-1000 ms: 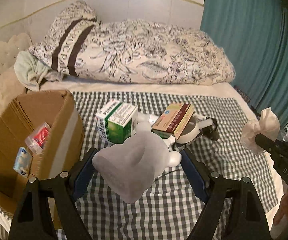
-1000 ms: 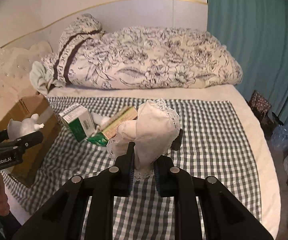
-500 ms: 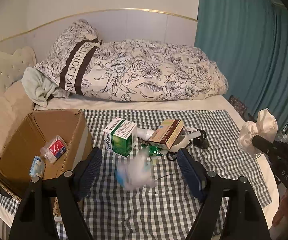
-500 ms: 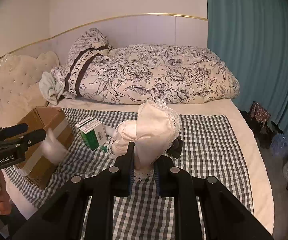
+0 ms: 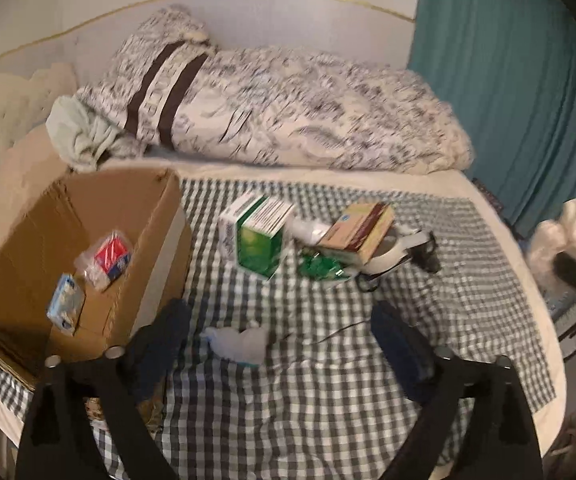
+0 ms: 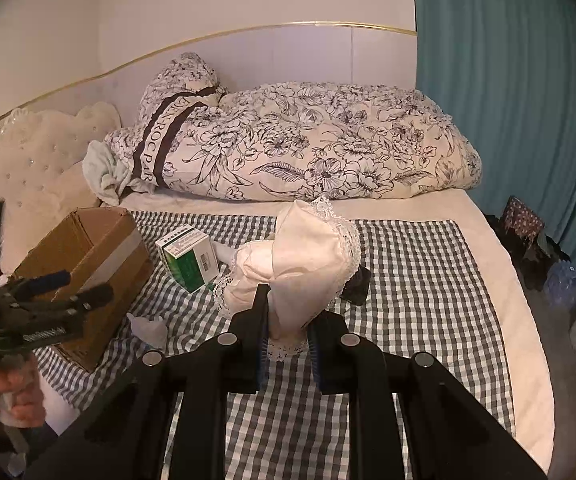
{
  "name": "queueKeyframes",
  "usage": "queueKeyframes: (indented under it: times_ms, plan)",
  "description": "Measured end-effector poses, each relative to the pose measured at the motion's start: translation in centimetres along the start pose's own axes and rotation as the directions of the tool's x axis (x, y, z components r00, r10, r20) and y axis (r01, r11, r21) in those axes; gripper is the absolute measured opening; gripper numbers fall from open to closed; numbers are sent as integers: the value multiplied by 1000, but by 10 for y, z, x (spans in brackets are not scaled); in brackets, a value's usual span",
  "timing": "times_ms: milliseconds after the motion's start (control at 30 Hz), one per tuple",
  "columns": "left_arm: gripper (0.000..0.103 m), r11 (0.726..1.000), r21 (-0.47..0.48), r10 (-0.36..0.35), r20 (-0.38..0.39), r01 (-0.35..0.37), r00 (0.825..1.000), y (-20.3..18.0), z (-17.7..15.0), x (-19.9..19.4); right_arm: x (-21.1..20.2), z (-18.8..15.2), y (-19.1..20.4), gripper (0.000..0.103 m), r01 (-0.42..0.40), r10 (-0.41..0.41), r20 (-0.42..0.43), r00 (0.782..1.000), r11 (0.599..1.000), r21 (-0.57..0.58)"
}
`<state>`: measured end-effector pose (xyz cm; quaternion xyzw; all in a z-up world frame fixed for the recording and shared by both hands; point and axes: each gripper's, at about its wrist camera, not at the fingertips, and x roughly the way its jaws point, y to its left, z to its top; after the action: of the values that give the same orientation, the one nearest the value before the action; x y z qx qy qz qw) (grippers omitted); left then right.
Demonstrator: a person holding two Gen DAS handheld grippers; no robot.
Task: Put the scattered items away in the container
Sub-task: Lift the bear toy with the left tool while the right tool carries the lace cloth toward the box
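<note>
My right claw (image 6: 286,344) pinches the lace-trimmed cloth pouch (image 6: 307,264) by its lower end — soft and light, it droops, so I grip the bunched fabric. My left claw (image 5: 278,354) has just been opening and stands spread and empty above the white rubbery toy (image 5: 238,342) — lying on the checked blanket (image 5: 427,308) beside the cardboard box (image 5: 88,256), squashy, best taken across its body.

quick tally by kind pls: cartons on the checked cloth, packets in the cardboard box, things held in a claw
cartons on the checked cloth: 2 (green and white carton, tan and red carton)
packets in the cardboard box: 2 (red packet, blue packet)
held in a claw: 1 (lace cloth, in the right claw)
total: 5
</note>
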<state>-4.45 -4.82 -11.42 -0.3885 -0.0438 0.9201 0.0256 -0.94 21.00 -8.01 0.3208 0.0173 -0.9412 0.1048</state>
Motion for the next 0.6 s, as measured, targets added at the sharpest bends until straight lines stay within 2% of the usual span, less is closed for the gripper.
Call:
queueKeyframes:
  times_ms: [200,333,467,600]
  plan:
    - [98,1000,-3,7,-99,-7,995,10,-22,56,15,-3,4,17,-18,18,-28,999,1000,-8]
    - [98,999,-17,41,-153,-44,987,17,-35,95,30,-2,4,17,-28,27,-47,999,1000,-14]
    - [98,999,-41,15,-210,-24,978,25,-43,129,42,2,7,17,-38,37,-57,998,999,-19]
    - [98,999,-24,27,-244,-33,969,24,-49,155,52,9,14,17,-48,46,-62,997,998,-33]
